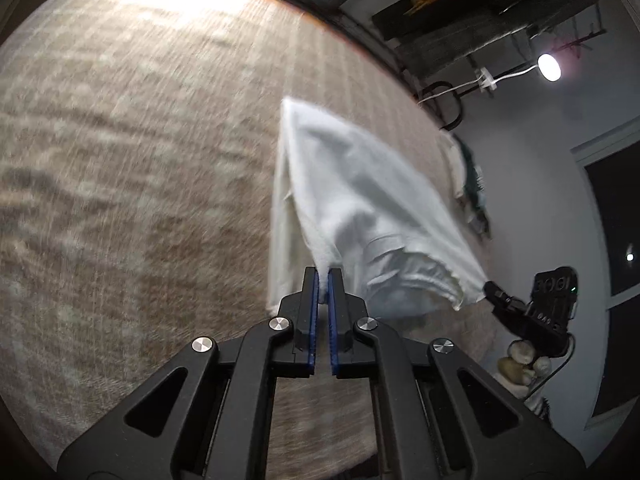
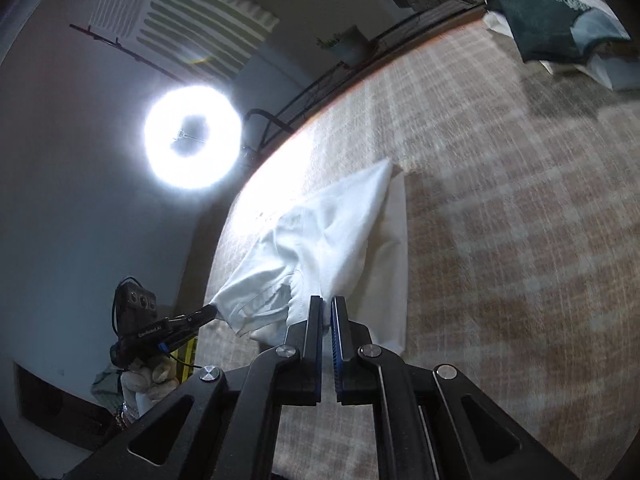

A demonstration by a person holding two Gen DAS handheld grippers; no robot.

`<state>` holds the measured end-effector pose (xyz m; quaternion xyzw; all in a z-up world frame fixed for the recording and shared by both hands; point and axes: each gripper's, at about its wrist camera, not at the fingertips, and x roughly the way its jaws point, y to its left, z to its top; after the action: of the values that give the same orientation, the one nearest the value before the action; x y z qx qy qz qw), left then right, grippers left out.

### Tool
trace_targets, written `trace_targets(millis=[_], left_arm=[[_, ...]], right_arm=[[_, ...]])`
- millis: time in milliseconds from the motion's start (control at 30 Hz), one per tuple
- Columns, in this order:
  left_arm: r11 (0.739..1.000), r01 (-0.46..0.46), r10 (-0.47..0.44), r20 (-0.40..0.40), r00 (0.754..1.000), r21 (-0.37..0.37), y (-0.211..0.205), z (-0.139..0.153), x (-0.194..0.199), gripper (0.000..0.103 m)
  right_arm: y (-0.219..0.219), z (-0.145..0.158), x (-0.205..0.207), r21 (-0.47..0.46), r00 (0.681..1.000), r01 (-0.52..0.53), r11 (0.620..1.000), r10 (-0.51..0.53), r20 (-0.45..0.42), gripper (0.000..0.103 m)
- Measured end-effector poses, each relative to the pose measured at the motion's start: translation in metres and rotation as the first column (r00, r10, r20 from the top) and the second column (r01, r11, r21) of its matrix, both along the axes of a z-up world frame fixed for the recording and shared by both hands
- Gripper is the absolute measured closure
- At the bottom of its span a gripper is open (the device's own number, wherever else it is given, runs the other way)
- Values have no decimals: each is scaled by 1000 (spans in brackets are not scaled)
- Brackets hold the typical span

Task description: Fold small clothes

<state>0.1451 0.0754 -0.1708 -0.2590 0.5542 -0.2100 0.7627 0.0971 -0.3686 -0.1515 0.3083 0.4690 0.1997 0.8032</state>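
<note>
Two grippers are each clenching one end of the waistband of a single white garment (image 1: pixel 352 184), apparently small shorts or trousers with an elastic waist, though the blur is making the cut hard to confirm.

Item 1, left gripper (image 1: pixel 322 280): its blue-padded fingers are pinching a bunched corner of fabric, with the cloth rising out from between the tips. In the right wrist view the same tool (image 2: pixel 208 312) is appearing at the far left, gripping the opposite end of the waistband.

Item 2, right gripper (image 2: pixel 327 308): it is closed on the near waistband corner; in the left wrist view it is showing at the right (image 1: pixel 490 290), cloth pulled taut into its tips.

Item 3, garment: its waist end is being lifted and stretched between the two tools, probably so the band is spreading flat and the legs are hanging straight, while its far end is trailing on the checked tablecloth (image 1: pixel 140 160). One layer is lying flat beneath the raised one.

Item 4, other clothes (image 2: pixel 560 32): dark green and white pieces are sitting near the cloth's far edge, well apart, seemingly waiting or already done.
</note>
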Motion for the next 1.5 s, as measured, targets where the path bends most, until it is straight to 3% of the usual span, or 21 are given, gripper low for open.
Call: trace_targets(millis=[100, 267, 367, 467, 533, 600, 733, 833, 1067, 1233, 1400, 1467, 1500], left_arm=[[1000, -6, 7, -54, 999, 20, 3, -19, -1, 101], [998, -25, 28, -46, 999, 66, 11, -18, 0, 101], [983, 8, -10, 7, 1000, 186, 4, -8, -3, 101], [976, 54, -63, 35, 997, 210, -6, 4, -7, 101], [971, 36, -58, 85, 995, 236, -12, 16, -11, 101], [972, 27, -58, 126, 990, 234, -18, 23, -10, 101], [974, 35, -69, 146, 987, 223, -42, 25, 1, 101], [974, 34, -69, 154, 986, 222, -61, 25, 10, 101], [971, 38, -73, 144, 987, 235, -90, 14, 25, 101], [952, 78, -114, 108, 988, 295, -102, -8, 29, 101], [953, 90, -120, 86, 989, 291, -102, -22, 29, 100], [953, 91, -119, 82, 989, 287, -102, -19, 29, 100], [954, 91, -119, 81, 990, 287, -98, -18, 28, 100]], right_arm=[[1, -20, 5, -27, 997, 11, 1000, -13, -81, 102], [1, -31, 6, -67, 992, 6, 998, -15, -129, 102], [-1, -23, 10, -59, 993, 7, 998, -14, -118, 101], [6, -15, 13, -192, 994, -35, 981, 15, -105, 95], [17, -7, 11, -305, 997, -65, 950, 47, -64, 77], [31, 3, 10, -392, 997, -75, 917, 80, -4, 77], [48, 10, 17, -399, 984, -127, 908, 166, 65, 77], [67, 10, 30, -450, 973, -143, 881, 208, 97, 78], [108, -3, 90, -439, 963, -154, 885, 233, 133, 79], [137, -10, 120, -501, 946, -166, 850, 281, 162, 79], [147, -42, 146, -524, 952, -205, 827, 292, 89, 79], [142, -56, 152, -497, 959, -224, 838, 282, 42, 82], [139, -55, 152, -481, 959, -216, 850, 277, 59, 82]])
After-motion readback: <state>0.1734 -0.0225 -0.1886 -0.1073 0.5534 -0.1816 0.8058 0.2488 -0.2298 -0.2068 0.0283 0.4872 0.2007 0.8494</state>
